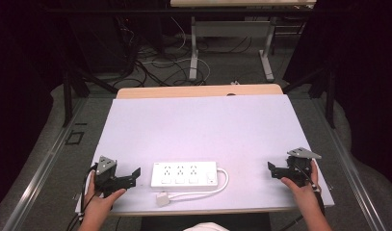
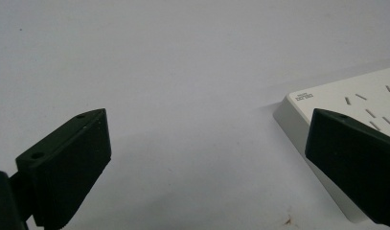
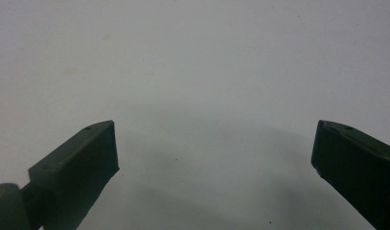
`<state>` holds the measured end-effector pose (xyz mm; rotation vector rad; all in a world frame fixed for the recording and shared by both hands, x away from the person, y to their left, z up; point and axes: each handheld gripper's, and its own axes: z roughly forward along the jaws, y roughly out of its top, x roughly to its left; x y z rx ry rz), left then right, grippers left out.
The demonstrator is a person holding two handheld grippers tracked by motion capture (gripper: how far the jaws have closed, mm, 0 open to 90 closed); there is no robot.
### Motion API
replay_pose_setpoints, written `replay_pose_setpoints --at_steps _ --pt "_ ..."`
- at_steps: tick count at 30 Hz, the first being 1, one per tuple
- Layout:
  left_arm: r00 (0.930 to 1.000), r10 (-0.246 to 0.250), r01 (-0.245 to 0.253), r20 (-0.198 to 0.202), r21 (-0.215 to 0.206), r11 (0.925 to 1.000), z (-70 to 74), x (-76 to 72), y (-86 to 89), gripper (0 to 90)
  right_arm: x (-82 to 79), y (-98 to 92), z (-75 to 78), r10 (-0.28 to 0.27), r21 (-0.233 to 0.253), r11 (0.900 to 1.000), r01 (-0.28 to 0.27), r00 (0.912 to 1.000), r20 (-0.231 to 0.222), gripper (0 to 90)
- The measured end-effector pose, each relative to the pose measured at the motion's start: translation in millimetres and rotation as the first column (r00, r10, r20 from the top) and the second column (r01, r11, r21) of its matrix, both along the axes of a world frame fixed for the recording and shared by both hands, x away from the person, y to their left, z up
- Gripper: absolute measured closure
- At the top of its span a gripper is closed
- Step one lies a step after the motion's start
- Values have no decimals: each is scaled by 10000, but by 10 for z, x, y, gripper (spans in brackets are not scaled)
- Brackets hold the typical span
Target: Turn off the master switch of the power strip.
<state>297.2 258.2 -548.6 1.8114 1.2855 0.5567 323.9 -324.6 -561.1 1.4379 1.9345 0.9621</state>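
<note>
Two grippers sit low at the near edge of the table [image 1: 198, 120], jaws wide on both, nothing held. Left gripper [image 1: 128, 179] is just beside the left end of the white power strip [image 1: 184, 174]; right gripper [image 1: 275, 172] is well apart from it, near the table's right edge.

Left gripper view adds detail the high view lacks: strip's corner w/ a small grey label and slot openings, partly behind one black jaw. Right gripper view: bare pale surface btwn its jaws.

High view shows the strip's cord [image 1: 221, 185] looping round its right end to a white plug [image 1: 162, 198] lying at the near edge. Tabletop is pale lavender on a wood board. Behind: dark curtains, tangled floor cables [image 1: 155, 67], legs of another table [image 1: 193, 53].
</note>
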Motion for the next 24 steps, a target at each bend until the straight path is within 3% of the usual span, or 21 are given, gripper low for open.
replay_pose_setpoints --at_steps 24 --pt "10000 -11 11 -2 19 10000 0 4 4 20 -6 -1 -4 6 180 9998 -4 9999 -103 18"
